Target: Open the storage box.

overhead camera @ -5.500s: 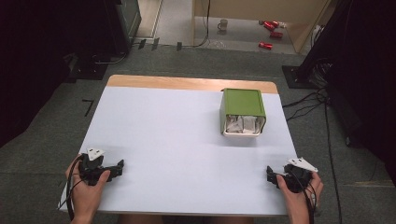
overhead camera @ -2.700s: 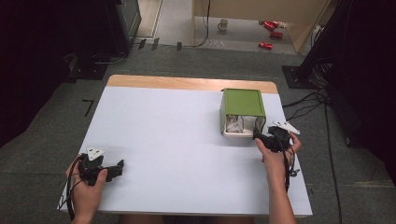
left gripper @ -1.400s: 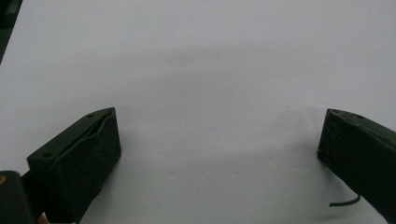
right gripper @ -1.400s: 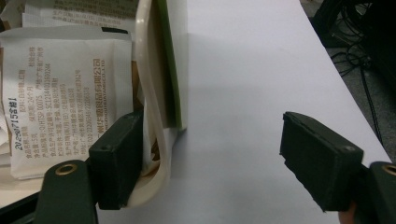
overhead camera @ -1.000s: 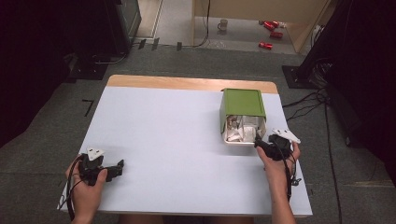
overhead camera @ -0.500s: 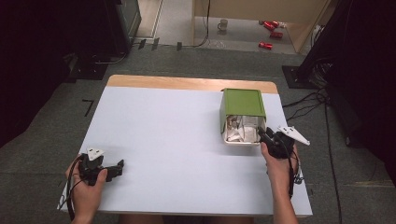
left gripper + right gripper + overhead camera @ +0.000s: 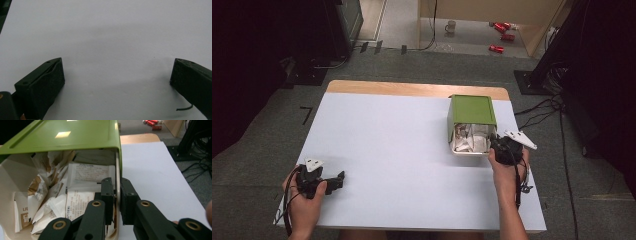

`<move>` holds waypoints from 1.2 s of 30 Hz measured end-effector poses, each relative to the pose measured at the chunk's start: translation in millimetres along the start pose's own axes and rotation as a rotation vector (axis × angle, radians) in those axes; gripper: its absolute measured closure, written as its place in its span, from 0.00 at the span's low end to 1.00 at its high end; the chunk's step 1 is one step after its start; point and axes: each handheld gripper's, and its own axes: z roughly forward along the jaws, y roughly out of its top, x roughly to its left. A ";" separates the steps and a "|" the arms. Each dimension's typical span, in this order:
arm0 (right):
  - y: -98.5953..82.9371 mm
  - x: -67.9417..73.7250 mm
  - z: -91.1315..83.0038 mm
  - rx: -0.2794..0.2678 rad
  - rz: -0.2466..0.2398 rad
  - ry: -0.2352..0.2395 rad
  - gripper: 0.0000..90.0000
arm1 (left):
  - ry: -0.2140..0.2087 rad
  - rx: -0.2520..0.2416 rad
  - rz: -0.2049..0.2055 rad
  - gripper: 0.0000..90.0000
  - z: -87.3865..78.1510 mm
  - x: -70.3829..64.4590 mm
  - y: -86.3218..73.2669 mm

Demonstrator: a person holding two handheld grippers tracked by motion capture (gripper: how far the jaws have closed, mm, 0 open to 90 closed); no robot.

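White desk (image 7: pixel 402 150): right gripper (image 7: pixel 116 195) is clamping its fingers on the bin's (image 7: pixel 471 110) near side wall; left gripper (image 7: pixel 324 180) is resting wide open, empty, well apart.

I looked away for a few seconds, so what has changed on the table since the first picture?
The right gripper travelled from the table's near right corner up to the green-lidded box and shut its jaws on the box's cream side wall. The box barely shifted. The left gripper stayed open at the near left.

A white-topped table (image 7: pixel 412 150) bears a green-lidded bin (image 7: pixel 471 125) of paper packets near its right edge.
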 end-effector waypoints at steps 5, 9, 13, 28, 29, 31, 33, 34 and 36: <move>-2.7 -0.8 0.5 0.012 0.008 -0.011 0.99 | 0.000 0.000 0.000 0.00 -0.1 0.0 0.0; -3.1 1.9 -0.6 0.009 -0.012 -0.029 1.00 | 0.000 0.000 0.000 0.00 -0.1 0.0 0.0; -3.6 1.9 -1.3 0.006 -0.012 -0.026 1.00 | -0.001 0.000 0.000 0.00 -0.1 0.0 0.0; -4.6 0.4 -14.0 0.019 -0.017 -0.020 1.00 | -0.001 0.000 -0.001 0.00 -0.1 0.1 0.0; -5.0 0.3 -15.3 0.018 -0.019 -0.018 1.00 | -0.001 0.000 -0.001 0.00 -0.1 0.1 0.0; -5.9 -0.3 -18.5 0.018 -0.017 -0.016 1.00 | -0.001 0.000 0.000 0.00 -0.1 0.1 0.0; -6.5 -0.4 -20.8 0.019 -0.018 -0.015 1.00 | -0.001 0.000 -0.001 0.00 -0.1 0.0 0.0; -6.9 -0.5 -22.0 0.019 -0.021 -0.015 1.00 | -0.001 0.001 -0.001 0.00 -0.1 0.1 0.0; -7.8 -0.6 -24.3 0.020 -0.019 -0.015 1.00 | -0.001 0.001 0.000 0.00 -0.1 0.1 0.0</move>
